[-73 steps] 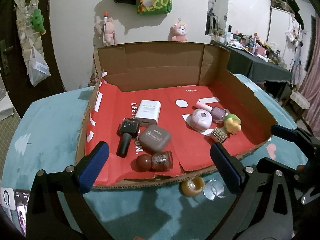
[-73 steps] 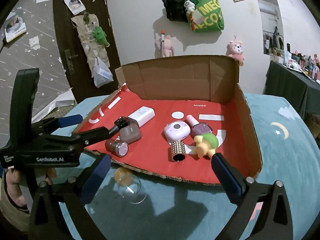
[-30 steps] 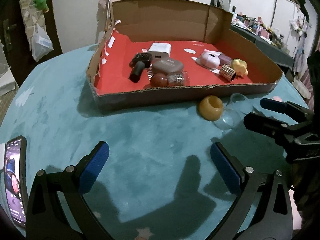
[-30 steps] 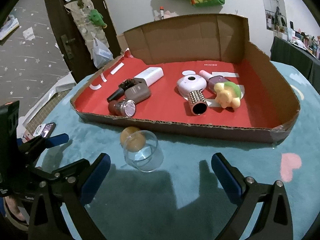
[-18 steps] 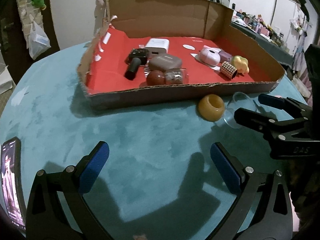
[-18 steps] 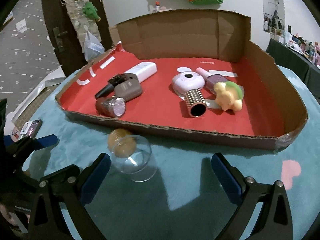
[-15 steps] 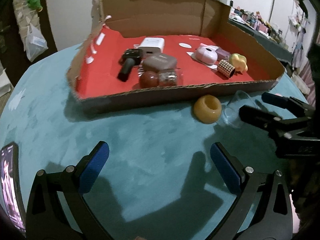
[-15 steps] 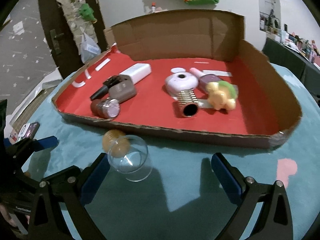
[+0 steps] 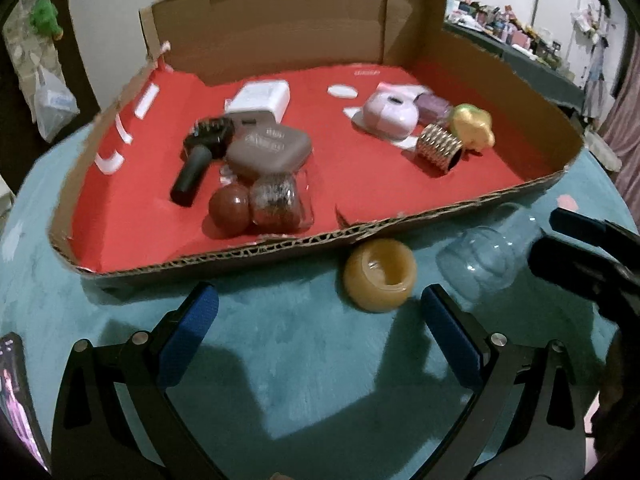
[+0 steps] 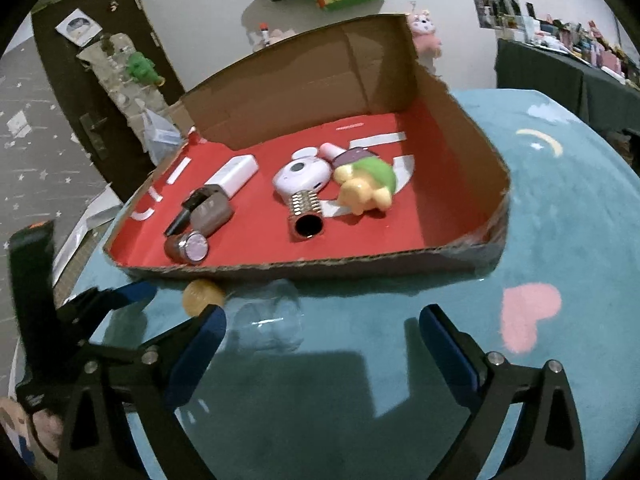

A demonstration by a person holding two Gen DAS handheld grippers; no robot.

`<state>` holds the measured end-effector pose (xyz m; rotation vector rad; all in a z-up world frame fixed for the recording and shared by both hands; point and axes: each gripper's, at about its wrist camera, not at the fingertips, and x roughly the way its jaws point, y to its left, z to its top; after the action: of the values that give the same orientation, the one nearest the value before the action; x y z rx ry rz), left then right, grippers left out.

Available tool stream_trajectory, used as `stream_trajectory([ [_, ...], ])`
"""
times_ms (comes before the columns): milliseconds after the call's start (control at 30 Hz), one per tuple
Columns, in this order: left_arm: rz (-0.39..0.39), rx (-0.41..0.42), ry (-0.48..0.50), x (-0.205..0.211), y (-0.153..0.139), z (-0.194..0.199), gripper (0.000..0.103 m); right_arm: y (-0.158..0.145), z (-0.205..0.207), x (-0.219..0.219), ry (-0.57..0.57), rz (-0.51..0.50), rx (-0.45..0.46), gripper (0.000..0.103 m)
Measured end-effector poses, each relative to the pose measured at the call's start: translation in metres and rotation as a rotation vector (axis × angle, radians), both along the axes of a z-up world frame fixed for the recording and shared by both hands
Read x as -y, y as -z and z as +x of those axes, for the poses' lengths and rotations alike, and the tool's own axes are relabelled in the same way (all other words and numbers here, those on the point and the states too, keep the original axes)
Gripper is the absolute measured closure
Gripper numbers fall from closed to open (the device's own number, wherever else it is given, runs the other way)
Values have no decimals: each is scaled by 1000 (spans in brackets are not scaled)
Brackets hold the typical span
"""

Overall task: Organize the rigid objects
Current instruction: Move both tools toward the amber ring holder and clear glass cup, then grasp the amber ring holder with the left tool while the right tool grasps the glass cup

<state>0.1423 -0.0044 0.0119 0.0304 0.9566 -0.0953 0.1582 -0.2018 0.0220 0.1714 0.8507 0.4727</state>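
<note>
A cardboard box with a red floor (image 9: pixel 120 216) (image 10: pixel 460 184) holds several small objects: a white charger (image 9: pixel 262 98), a black brush (image 9: pixel 202 150), a brown case (image 9: pixel 268 150), a brown jar (image 9: pixel 260 204), a pink case (image 9: pixel 390 110), a studded gold tube (image 9: pixel 438 146) and a yellow-green toy (image 9: pixel 472 126) (image 10: pixel 366 186). On the teal cloth in front lie an amber ring-shaped lid (image 9: pixel 378 274) (image 10: pixel 202 296) and a clear glass jar on its side (image 9: pixel 486 252) (image 10: pixel 266 320). My left gripper (image 9: pixel 318 324) is open, just short of the lid. My right gripper (image 10: pixel 322 332) is open, the jar beside its left finger.
A phone (image 9: pixel 18 396) lies on the cloth at the left edge. A pink heart patch (image 10: pixel 528 314) marks the cloth at the right. A dark door (image 10: pixel 100 92) and a cluttered side table (image 10: pixel 568 76) stand behind.
Both grippers have moved closer to the box front. The amber lid and the glass jar now lie nearer the fingers. The right wrist view has swung right, so the jar sits by its left finger.
</note>
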Motion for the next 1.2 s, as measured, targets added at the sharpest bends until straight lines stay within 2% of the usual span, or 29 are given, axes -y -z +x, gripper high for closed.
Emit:
stream_trajectory([
  [133, -14, 6, -8, -3, 0, 2, 1, 0, 1, -11, -29, 4, -1, 4],
  [367, 5, 20, 9, 2, -1, 1, 7, 7, 11, -22, -63, 22, -43, 32],
  [467, -14, 30, 28, 2, -3, -2, 20, 9, 14, -24, -68, 38, -57, 44],
  [533, -10, 42, 42, 4, -4, -5, 32, 10, 16, -24, -71, 48, -63, 50],
  [567, -9, 46, 48, 6, -4, -5, 36, 10, 16, -23, -74, 58, -69, 52],
  [633, -13, 59, 66, 9, -6, -7, 58, 11, 16, -23, -79, 71, -77, 56],
  [700, -15, 60, 80, 12, -6, -7, 64, 10, 15, -24, -80, 67, -74, 56],
  [767, -8, 61, 85, 14, -6, -7, 67, 10, 14, -24, -87, 71, -72, 63],
  [1200, -37, 65, 74, 11, -6, -8, 67, 9, 11, -21, -93, 95, -69, 69],
])
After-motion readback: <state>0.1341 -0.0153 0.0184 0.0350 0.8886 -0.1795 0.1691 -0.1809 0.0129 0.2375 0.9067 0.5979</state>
